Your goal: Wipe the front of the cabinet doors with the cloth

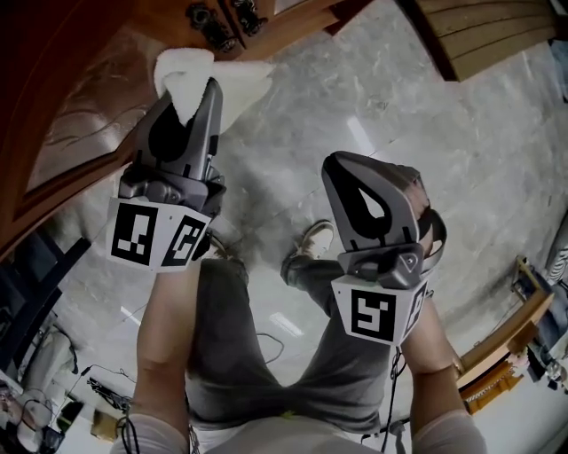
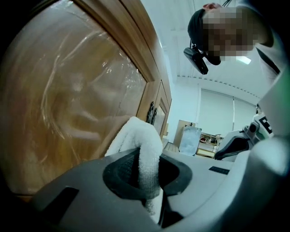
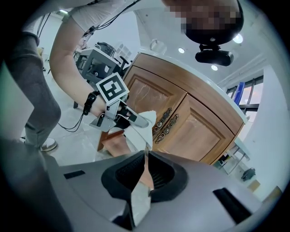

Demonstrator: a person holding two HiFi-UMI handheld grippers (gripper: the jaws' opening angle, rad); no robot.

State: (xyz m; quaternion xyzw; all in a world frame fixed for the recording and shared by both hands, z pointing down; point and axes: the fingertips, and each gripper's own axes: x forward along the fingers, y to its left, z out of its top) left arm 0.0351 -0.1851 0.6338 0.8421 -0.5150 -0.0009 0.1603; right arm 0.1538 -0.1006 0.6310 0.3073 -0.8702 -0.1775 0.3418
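Note:
My left gripper (image 1: 191, 93) is shut on a white cloth (image 1: 213, 71), which bunches out past its tips against the lower part of the wooden cabinet door (image 1: 80, 115). In the left gripper view the cloth (image 2: 140, 136) is pinched between the jaws (image 2: 149, 167), right beside the film-covered door panel (image 2: 68, 104). My right gripper (image 1: 342, 168) hangs over the floor to the right, away from the cabinet, shut with nothing in it. Its own view (image 3: 146, 163) looks at the left gripper (image 3: 129, 118), the cloth (image 3: 140, 124) and both cabinet doors (image 3: 199, 127).
Dark ornate handles (image 1: 213, 22) sit where the two doors meet. The person's legs and a shoe (image 1: 312, 238) stand on the grey marble floor (image 1: 461, 151) below the grippers. Wooden furniture (image 1: 506, 337) is at the right, cables and gear (image 1: 53, 390) at lower left.

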